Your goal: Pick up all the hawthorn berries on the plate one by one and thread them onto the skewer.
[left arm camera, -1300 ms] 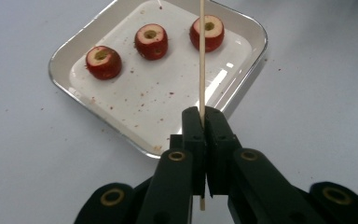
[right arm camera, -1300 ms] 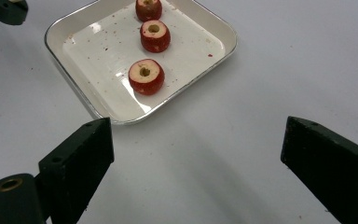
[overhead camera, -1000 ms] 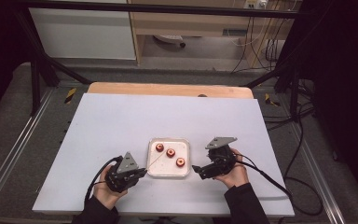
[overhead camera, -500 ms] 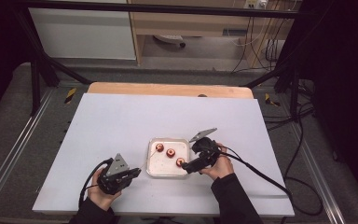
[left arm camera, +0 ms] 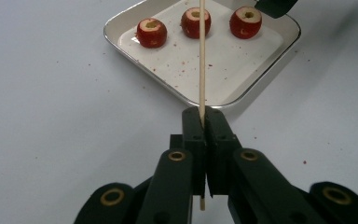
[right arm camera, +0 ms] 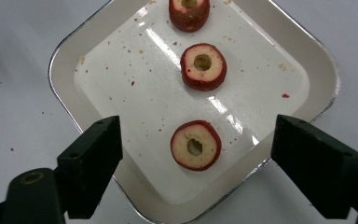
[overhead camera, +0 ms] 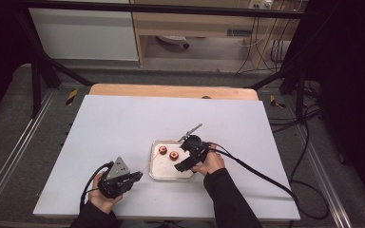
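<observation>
Here the left gripper (left arm camera: 201, 122) has its black jaws pressed together on a thin, pale wooden skewer (left arm camera: 201, 56), gripped near its rear end, a short stub showing behind the pads. The skewer's long axis runs straight on from the jaws, and its free end points toward the square metal tray (left arm camera: 121, 39) with its three cored red fruit pieces (left arm camera: 195, 22).

The right gripper (right arm camera: 196, 168) hangs over the tray; its jaws, which have just been closing, stand apart on either side of the nearest cored red piece (right arm camera: 196, 145), not touching it.
</observation>
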Demonstrator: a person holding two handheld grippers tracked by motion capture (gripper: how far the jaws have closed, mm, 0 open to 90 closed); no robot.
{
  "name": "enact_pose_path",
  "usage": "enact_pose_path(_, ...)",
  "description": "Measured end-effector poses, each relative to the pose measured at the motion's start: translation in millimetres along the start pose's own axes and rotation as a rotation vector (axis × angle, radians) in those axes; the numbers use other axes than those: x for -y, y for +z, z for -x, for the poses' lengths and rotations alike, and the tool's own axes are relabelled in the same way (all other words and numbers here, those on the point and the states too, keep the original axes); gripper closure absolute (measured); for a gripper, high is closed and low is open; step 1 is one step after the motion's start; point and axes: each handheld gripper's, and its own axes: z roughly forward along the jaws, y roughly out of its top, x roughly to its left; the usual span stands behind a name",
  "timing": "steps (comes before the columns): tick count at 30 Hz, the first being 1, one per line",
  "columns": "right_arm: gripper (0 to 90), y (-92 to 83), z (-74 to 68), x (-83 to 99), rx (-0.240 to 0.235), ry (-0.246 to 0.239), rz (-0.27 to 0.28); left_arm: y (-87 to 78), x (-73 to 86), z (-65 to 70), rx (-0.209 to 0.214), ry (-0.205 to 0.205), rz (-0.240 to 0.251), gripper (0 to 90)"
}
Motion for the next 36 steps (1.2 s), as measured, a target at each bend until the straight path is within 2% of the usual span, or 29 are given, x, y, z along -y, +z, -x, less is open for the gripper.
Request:
enact_pose_path(5, 29.5, 5.6, 2.2, -5.8, -0.018, 0.015, -0.048, 0.6, 0.2, 0.1, 0.002, 0.002, -0.001, 88.0)
enact_pose_path(9, 38.8, 9.9, 5.4, -6.1, -0.010, 0.032, -0.094, 0.3, 0.6, -0.4, 0.003, -0.002, -0.002, 88.0)
enact_pose_path(15, 50.0, 15.0, 7.9, -7.0, -0.032, 0.052, -0.132, 0.8, 0.6, -0.4, 0.003, -0.002, -0.005, 88.0)
enact_pose_path(23, 59.2, 20.0, 11.6, -8.1, -0.051, 0.078, -0.158, 1.7, 0.7, -0.3, 0.005, 0.003, -0.012, 88.0)
enact_pose_path(27, 59.7, 20.4, 12.1, -8.4, -0.058, 0.102, -0.171, 2.0, 0.6, -0.1, 0.005, 0.003, -0.013, 88.0)
enact_pose_path(31, 60.1, 18.6, 11.9, -8.5, -0.060, 0.120, -0.167, 1.3, 0.5, 0.5, 0.003, 0.002, -0.007, 88.0)
enact_pose_path(35, 60.2, 7.0, 9.9, -8.7, -0.073, 0.129, -0.098, -0.1, 0.2, 1.2, -0.001, 0.002, 0.005, 88.0)
enact_pose_path(36, 60.2, 2.8, 9.9, -8.5, -0.074, 0.119, -0.077, -0.2, 0.0, 1.6, -0.005, 0.000, 0.007, 88.0)
